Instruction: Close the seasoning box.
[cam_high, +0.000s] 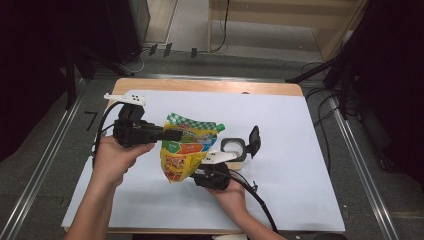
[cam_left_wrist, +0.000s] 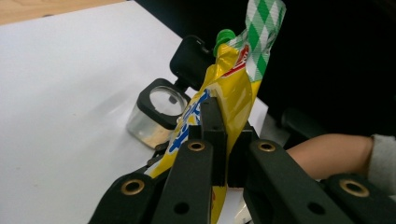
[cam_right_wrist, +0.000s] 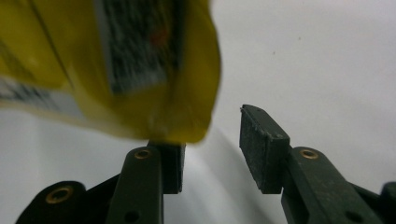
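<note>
Yellow spouted pouch (cam_high: 187, 146), green-and-white chequered top edge, green screw cap, red and blue printed panels, held upright above the white table sheet (cam_high: 300, 165), left gripper (cam_high: 172, 134) clamped on its side, right gripper (cam_right_wrist: 210, 149) below, jaws parted around its bottom corner, small clear open-lidded container (cam_high: 234, 148) just beside.

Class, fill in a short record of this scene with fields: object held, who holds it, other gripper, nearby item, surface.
Object held: yellow pouch with green cap
Held by: left gripper, shut on the pouch
Other gripper: right gripper, jaws apart at the pouch's bottom corner, not pressing it
Nearby item: clear container with black flip lid open
Surface: white table cover
</note>
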